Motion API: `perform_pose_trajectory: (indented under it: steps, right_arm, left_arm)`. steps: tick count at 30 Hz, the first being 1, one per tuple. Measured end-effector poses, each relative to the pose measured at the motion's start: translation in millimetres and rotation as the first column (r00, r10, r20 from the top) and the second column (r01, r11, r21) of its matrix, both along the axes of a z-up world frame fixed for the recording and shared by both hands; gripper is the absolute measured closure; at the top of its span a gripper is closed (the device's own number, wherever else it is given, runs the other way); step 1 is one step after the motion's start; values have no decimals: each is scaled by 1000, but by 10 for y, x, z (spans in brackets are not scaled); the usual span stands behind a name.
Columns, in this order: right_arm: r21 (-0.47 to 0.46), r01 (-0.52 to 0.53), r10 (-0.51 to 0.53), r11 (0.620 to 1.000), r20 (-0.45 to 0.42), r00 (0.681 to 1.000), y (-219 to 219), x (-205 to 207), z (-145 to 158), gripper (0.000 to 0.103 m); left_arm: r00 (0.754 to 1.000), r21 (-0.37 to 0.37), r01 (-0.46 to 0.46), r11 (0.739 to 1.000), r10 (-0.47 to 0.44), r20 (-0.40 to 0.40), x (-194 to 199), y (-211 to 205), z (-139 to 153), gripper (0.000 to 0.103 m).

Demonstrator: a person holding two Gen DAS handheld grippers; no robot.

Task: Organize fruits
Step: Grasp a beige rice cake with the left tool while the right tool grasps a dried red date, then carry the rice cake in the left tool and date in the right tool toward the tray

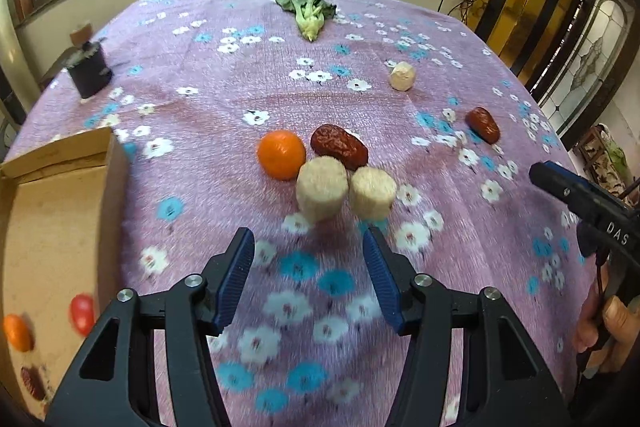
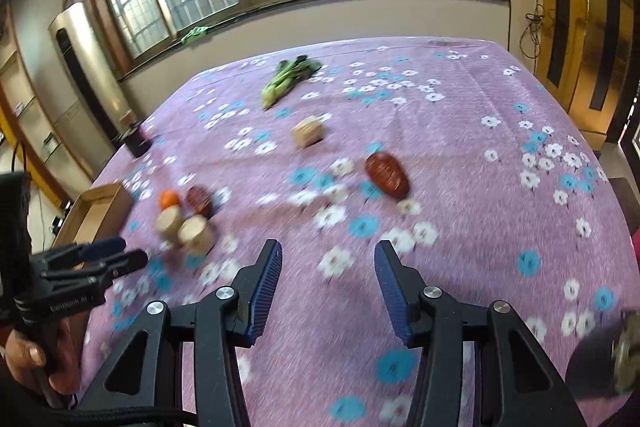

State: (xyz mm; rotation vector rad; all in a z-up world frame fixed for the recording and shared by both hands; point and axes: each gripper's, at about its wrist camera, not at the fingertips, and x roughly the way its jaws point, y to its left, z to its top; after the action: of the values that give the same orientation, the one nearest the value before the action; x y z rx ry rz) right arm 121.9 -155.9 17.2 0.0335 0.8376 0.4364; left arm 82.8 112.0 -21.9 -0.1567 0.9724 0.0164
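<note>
The left claw (image 1: 308,247), spread wide and empty, hangs just short of two pale cylindrical chunks (image 1: 322,193) touching each other. Directly behind those chunks sit a round orange mandarin (image 1: 281,154) and a wrinkled red date (image 1: 339,145); the open cardboard box (image 1: 60,211) lies left. Closing here could nudge the neighbouring chunk, since they crowd together.

On the worktop (image 1: 200,115), an orange (image 1: 281,154) touches a date (image 1: 338,145); two cylinders (image 1: 322,193) stand just before them. A box (image 1: 60,187) sits at the left edge, a second date (image 1: 484,124) well to the right, and greens (image 1: 307,13) far behind.
</note>
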Motion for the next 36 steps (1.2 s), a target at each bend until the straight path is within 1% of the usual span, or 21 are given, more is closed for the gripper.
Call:
perform_pose_trajectory:
  steps: [5,6,9,10,12,13,15,17,18,19,20,21,24,26,27,28,29,30,32,35,36]
  right_arm:
    - [-1,30,-30,1000,-11,999,-11,314,-99,52]
    - [-7,38,-38,999,-14,999,-15,384,-127,52]
    - [-15,51,-51,999,-30,998,-10,556,-200,53]
    - [-19,55,-55,998,-36,998,-7,607,-229,53]
    - [-27,50,-52,998,-55,997,19,722,-301,53]
    - [-31,49,-51,998,-65,997,32,760,-332,53]
    - [-46,42,-45,998,-73,996,66,827,-393,54]
    - [-58,44,-49,997,-76,996,85,865,-443,59]
    - [-64,49,-53,997,-64,997,89,869,-441,67]
    - [-61,45,-49,997,-70,996,88,877,-446,79]
    - [-54,41,-45,998,-74,996,85,878,-449,83]
    - [-50,40,-44,998,-76,996,80,872,-449,86]
    - [-47,38,-41,998,-61,997,76,830,-417,88]
    - [-55,45,-48,997,-50,998,71,819,-383,85]
    - [-57,48,-51,997,-50,997,69,823,-371,77]
    - [-55,45,-48,998,-54,997,69,834,-364,60]
    - [-45,38,-41,998,-56,998,71,845,-362,55]
    - [-36,32,-34,999,-54,998,77,851,-357,53]
    - [-38,28,-30,999,-48,998,122,884,-358,53]
    - [-73,24,-27,997,-43,999,233,992,-411,56]
    - [-91,21,-26,996,-56,998,272,1045,-449,55]
  left_arm:
    - [1000,-5,-1,1000,1,-15,235,-21,-108,48]
    - [1000,-18,2,1000,-3,-5,268,-22,-109,48]
    - [1000,-13,6,1000,-6,3,366,-28,-122,48]
    - [1000,-14,6,1000,-6,0,394,-22,-137,49]
    - [1000,3,2,1000,-2,-21,440,-11,-223,51]
    - [1000,23,7,1000,-7,1,424,-22,-218,56]
    - [1000,71,20,997,-21,9,404,-66,-229,58]
    - [999,66,31,997,-31,11,408,-75,-224,68]
    - [999,41,44,998,-44,11,406,-75,-214,75]
    - [999,26,50,998,-50,5,403,-75,-210,75]
    - [999,24,52,998,-52,4,399,-76,-208,75]
    - [999,22,54,998,-54,2,387,-78,-208,75]
    - [998,-4,59,998,-59,-3,318,-71,-195,75]
    - [998,-11,57,998,-57,-1,257,-64,-169,75]
    - [998,-14,56,998,-56,3,224,-59,-148,75]
    - [998,-19,55,998,-54,7,188,-51,-125,75]
    - [999,-23,53,998,-53,9,165,-45,-112,75]
    - [999,-27,52,998,-52,11,140,-37,-96,75]
    - [999,-35,50,998,-49,13,103,-20,-69,75]
    - [999,-46,51,998,-50,15,54,-8,-35,75]
    - [999,-45,51,998,-51,16,44,-7,-27,75]
